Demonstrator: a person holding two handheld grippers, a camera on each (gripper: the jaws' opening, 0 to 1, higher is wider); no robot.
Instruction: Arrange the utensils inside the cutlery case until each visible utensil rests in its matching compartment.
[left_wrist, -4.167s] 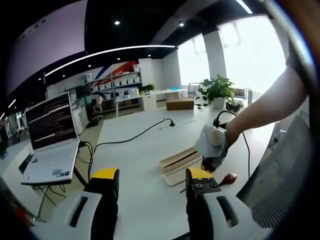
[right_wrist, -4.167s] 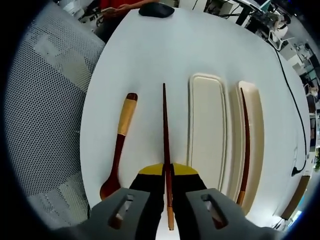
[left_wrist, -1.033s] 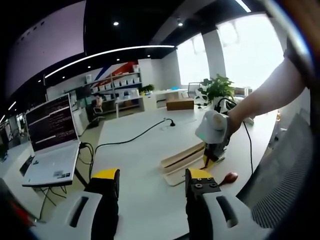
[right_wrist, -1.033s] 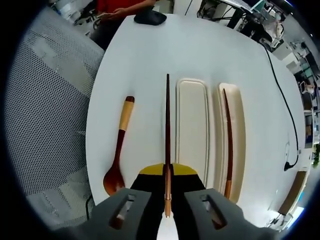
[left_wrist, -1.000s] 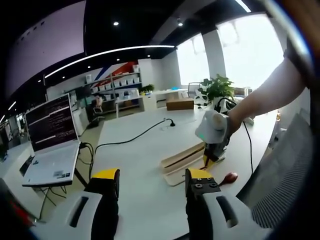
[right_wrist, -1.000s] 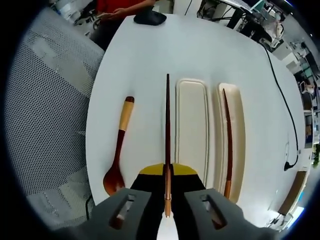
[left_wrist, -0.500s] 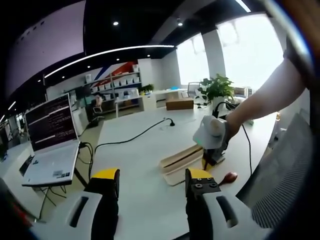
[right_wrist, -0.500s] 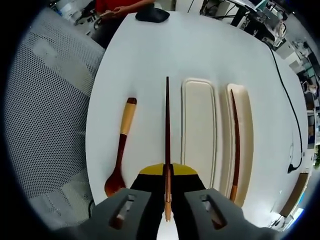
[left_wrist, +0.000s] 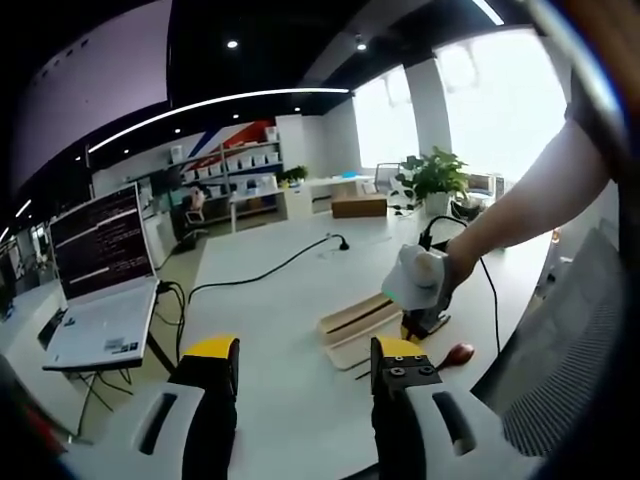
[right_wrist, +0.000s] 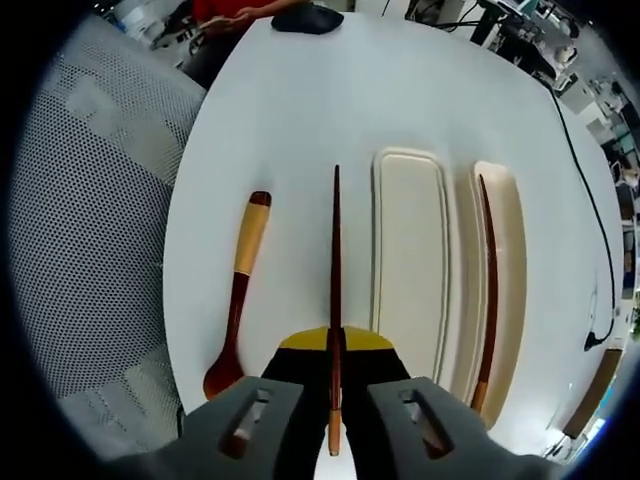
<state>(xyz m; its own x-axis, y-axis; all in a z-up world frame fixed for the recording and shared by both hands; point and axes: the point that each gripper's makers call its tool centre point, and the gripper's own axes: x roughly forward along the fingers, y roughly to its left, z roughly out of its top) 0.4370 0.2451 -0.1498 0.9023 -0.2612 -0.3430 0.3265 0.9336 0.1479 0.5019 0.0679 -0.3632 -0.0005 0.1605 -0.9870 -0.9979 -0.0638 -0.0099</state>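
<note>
In the right gripper view my right gripper (right_wrist: 335, 352) is shut on a dark wooden chopstick (right_wrist: 335, 270) that points straight ahead, held above the white table. A wooden spoon (right_wrist: 238, 290) lies on the table to its left. To its right is the cream cutlery case (right_wrist: 410, 290), two long trays side by side; the far tray holds a second chopstick (right_wrist: 489, 290). In the left gripper view my left gripper (left_wrist: 300, 365) stands open with nothing between its fingers, well back from the case (left_wrist: 358, 322). The right gripper (left_wrist: 418, 295), held by a person's hand, hovers over the case, beside the spoon's bowl (left_wrist: 458, 354).
A mesh chair (right_wrist: 90, 250) stands left of the table edge. A black mouse (right_wrist: 310, 18) lies at the table's far end. A black cable (left_wrist: 270, 272) runs across the table. A laptop (left_wrist: 100, 290) sits on a stand at left, and a plant (left_wrist: 435, 180) stands at the far end.
The right gripper has dropped back toward the table with the chopstick still in it, after having risen higher a second ago. My left gripper has not moved.
</note>
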